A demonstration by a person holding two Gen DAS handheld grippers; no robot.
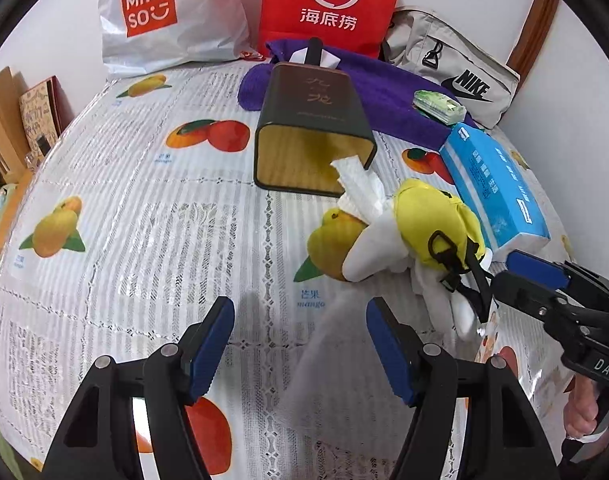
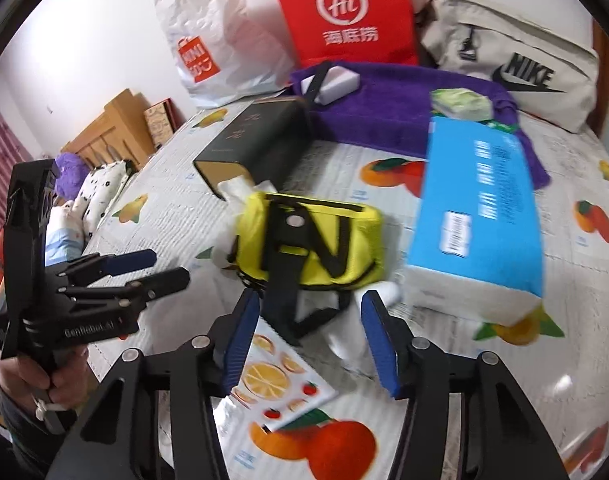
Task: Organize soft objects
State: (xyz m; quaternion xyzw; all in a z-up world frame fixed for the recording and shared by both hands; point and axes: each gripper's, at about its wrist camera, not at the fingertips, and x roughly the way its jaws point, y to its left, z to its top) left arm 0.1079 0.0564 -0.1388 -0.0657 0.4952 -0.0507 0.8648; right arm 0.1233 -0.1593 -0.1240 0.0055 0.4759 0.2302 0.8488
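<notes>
Right tool (image 2: 308,340) gapes; crumpled yellow pouch (image 2: 310,240), black-strapped.

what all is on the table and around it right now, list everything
yellow fabric pouch with black straps: 1, table centre
dark box with tissue sticking out: 1, lying behind the pouch
blue tissue pack: 1, right of pouch
purple towel: 1, back
green wipes packet: 1, on the towel
red paper bag: 1, against the wall
white Miniso plastic bag: 1, back left
beige Nike bag: 1, back right
left hand-held gripper: open
right hand-held gripper: open
</notes>
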